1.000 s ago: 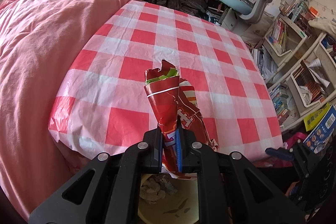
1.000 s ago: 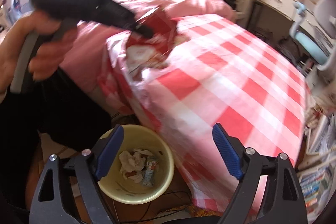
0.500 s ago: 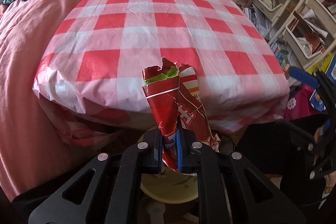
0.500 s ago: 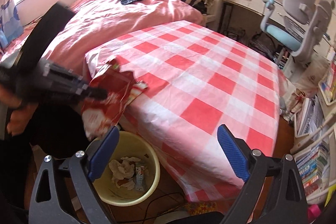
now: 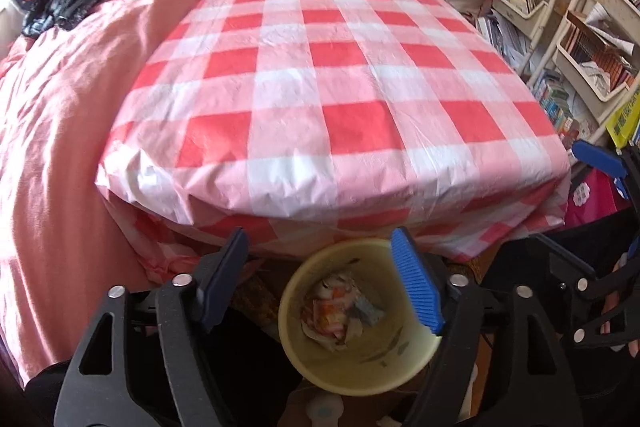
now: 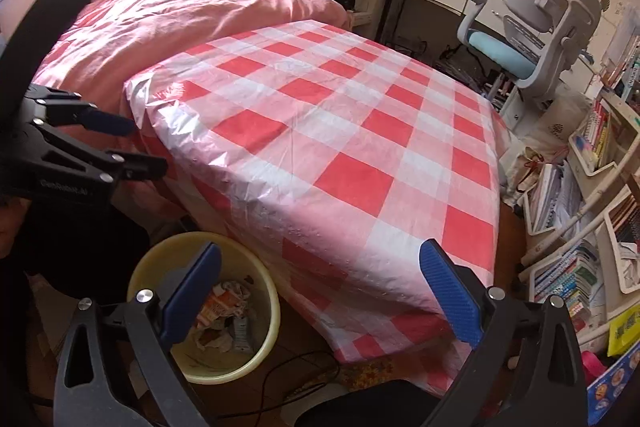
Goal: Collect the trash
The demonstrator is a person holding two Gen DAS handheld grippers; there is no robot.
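Note:
A pale yellow trash bin (image 5: 400, 367) stands on the floor by the table's near edge; it also shows in the right wrist view (image 6: 248, 355). Crumpled wrappers (image 5: 336, 311) lie inside it, with red, orange and white scraps; they show in the right wrist view too (image 6: 220, 315). My left gripper (image 5: 320, 287) is open and empty right above the bin; it also shows at the left of the right wrist view (image 6: 132, 147). My right gripper (image 6: 316, 291) is open and empty over the table's near corner; one of its blue fingertips (image 5: 596, 159) shows at the right in the left wrist view.
A table with a red and white checked cloth (image 5: 340, 87) fills the middle. A pink bed (image 5: 60, 107) lies to the left. A grey and blue desk chair (image 6: 532, 35) and book shelves (image 6: 592, 227) stand to the right. A black cable (image 6: 296, 375) lies on the floor.
My left gripper opened and let go of the red snack wrapper, which now lies in the bin. The left gripper has also pulled back over the bin. The right gripper stayed open.

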